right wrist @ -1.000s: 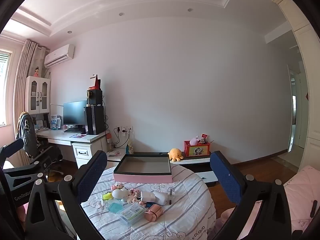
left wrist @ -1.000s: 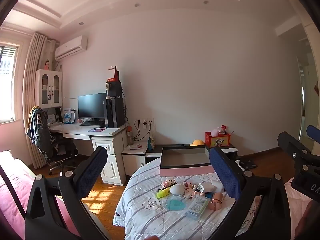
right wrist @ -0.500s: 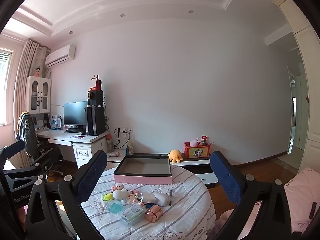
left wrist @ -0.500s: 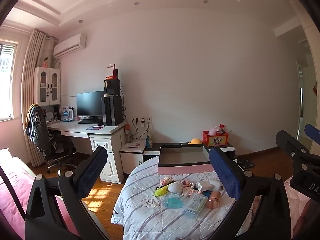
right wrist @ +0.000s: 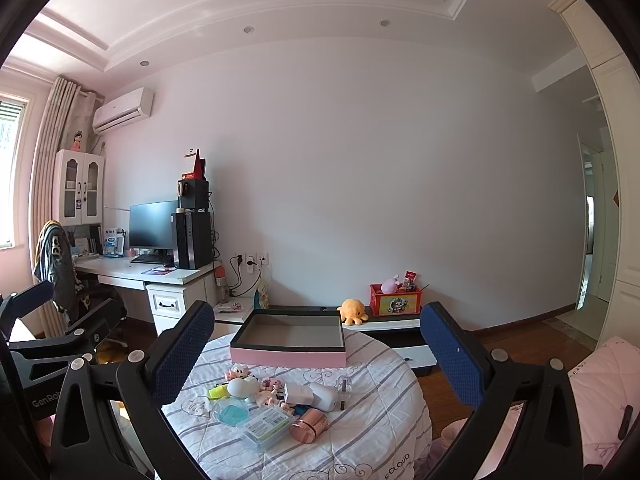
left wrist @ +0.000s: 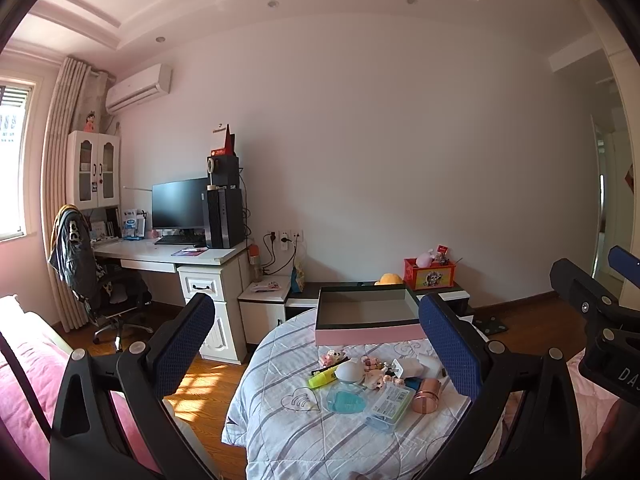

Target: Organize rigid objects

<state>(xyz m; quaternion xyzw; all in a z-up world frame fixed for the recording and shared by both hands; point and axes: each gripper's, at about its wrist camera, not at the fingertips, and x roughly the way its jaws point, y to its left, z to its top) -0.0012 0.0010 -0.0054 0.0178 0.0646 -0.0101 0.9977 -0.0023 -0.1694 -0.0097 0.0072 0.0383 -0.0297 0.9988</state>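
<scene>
Two grippers show, both held above a round table point(right wrist: 372, 436) with a striped quilted cover. The left gripper point(left wrist: 316, 344) has its blue-padded jaws spread wide with nothing between them. The right gripper point(right wrist: 318, 344) is likewise spread wide and holds nothing. In the right wrist view the left gripper also appears as a black frame at the far left edge, cut off by the lens.

On the table sits one shallow box point(right wrist: 289, 338), pink outside with a dark rim and grey floor, at the far side; its inside looks bare. In front of it lies one cluster of small things. Left to right in the right wrist view: one yellow highlighter point(right wrist: 216, 391), one white egg-shaped piece point(right wrist: 239, 387), one teal round disc point(right wrist: 231, 414), several small pink-and-white figures point(right wrist: 269, 389) too small to count, one clear plastic case point(right wrist: 265, 426) with a printed label, one white charger point(right wrist: 299, 393), one white rounded piece point(right wrist: 325, 397), one copper cylinder point(right wrist: 309, 429) lying on its side, and one small clear bottle point(right wrist: 344, 387) standing upright. These touch or overlap, so edges are hard to separate.

In the left wrist view the right finger pad hides the cluster's right end and the box's near corner. Behind the table stand a desk point(right wrist: 160, 276) with one monitor point(right wrist: 153, 225), and one orange plush point(right wrist: 352, 310) beside a red box point(right wrist: 395, 299).
</scene>
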